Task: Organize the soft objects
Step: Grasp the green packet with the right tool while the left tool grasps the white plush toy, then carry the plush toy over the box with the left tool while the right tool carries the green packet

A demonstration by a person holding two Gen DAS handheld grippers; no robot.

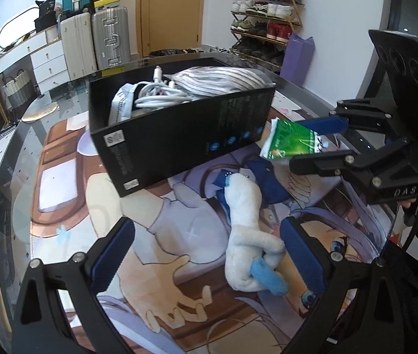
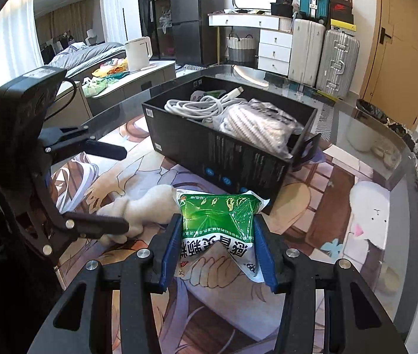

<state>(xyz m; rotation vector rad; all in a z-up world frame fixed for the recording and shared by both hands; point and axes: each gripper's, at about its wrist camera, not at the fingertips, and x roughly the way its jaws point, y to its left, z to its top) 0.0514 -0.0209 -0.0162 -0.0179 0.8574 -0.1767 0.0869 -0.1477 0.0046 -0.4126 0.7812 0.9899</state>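
We are carrying the crinkly green-and-white plastic packet, clamped in the right claw, toward the black cardboard box, lifting clear of its wall while the left claw hangs released.

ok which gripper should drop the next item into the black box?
Right. The right gripper is already shut on the green packet, just short of the black box. The left gripper is open and empty, straddling the white plush toy on the mat.
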